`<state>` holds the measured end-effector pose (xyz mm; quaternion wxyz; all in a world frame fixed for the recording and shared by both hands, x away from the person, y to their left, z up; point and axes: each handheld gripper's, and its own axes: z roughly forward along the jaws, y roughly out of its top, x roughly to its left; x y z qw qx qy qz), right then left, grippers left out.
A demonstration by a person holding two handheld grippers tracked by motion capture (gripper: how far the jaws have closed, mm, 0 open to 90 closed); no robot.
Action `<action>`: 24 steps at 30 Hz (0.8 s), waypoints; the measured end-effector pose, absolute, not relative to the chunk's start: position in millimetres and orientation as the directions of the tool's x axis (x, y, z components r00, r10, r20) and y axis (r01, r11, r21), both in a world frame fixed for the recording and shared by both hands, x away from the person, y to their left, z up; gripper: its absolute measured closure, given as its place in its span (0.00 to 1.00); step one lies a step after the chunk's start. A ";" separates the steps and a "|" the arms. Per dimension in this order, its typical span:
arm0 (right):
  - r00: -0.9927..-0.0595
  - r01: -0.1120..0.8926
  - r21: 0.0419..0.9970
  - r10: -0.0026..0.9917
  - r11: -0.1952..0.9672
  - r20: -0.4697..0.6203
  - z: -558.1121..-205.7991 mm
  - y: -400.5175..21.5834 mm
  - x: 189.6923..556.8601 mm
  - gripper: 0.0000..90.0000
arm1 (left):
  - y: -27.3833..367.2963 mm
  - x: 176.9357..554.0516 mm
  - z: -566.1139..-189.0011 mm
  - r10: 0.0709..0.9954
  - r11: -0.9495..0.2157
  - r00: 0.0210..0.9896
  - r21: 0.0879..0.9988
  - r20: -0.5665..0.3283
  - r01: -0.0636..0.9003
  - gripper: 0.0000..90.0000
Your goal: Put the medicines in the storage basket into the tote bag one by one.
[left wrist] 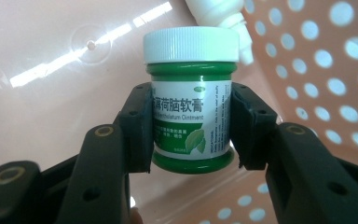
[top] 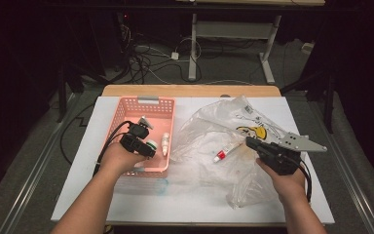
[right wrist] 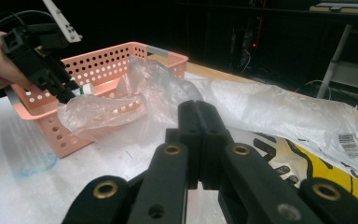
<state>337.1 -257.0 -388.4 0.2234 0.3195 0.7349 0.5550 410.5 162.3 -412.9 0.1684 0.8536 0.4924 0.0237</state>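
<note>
A small green ointment jar [left wrist: 191, 107] with a white cap and a white label sits upright between the pads of my left gripper [left wrist: 191, 126], which is shut on its sides. In the high view this gripper [top: 148, 148] holds the jar [top: 151, 145] inside the pink perforated basket [top: 146, 101], above its floor. A white dropper bottle [top: 165, 144] lies in the basket beside it. My right gripper [top: 250, 141] rests on the crumpled clear plastic bag [top: 214, 126] with its jaws pressed together [right wrist: 198, 116]. A small tube with a red cap [top: 226, 151] lies in the bag just left of it.
A clear object with a blue rim [top: 160, 185] lies on the white table in front of the basket. The bag spreads over the table's right half and has a yellow and black print [top: 253, 130]. Desk legs and cables stand on the floor beyond the far edge.
</note>
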 end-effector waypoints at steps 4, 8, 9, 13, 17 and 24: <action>-0.693 0.222 0.958 0.721 0.179 0.026 -388.0 -257.2 336.4 1.00 | 167.6 400.7 -413.1 0.845 -0.447 0.518 0.354 -0.136 0.822 0.60; -0.693 0.224 0.959 0.721 0.176 0.030 -387.8 -257.6 336.3 1.00 | 173.6 391.5 -414.2 0.840 -0.443 0.525 0.386 -0.137 0.810 0.60; -0.692 0.224 0.959 0.721 0.176 0.029 -387.9 -257.5 336.3 1.00 | 175.2 389.2 -414.4 0.841 -0.440 0.525 0.396 -0.132 0.806 0.60; -0.694 0.223 0.958 0.720 0.183 0.024 -388.6 -257.0 336.6 1.00 | 181.7 379.7 -414.8 0.839 -0.431 0.530 0.440 -0.127 0.788 0.60; -0.692 0.226 0.957 0.721 0.183 0.025 -389.3 -256.3 336.6 1.00 | 185.7 370.4 -416.1 0.836 -0.423 0.535 0.479 -0.119 0.769 0.60; -0.694 0.225 0.956 0.720 0.188 0.022 -390.2 -256.3 336.8 1.00 | 184.9 361.2 -419.0 0.829 -0.425 0.554 0.552 -0.082 0.717 0.60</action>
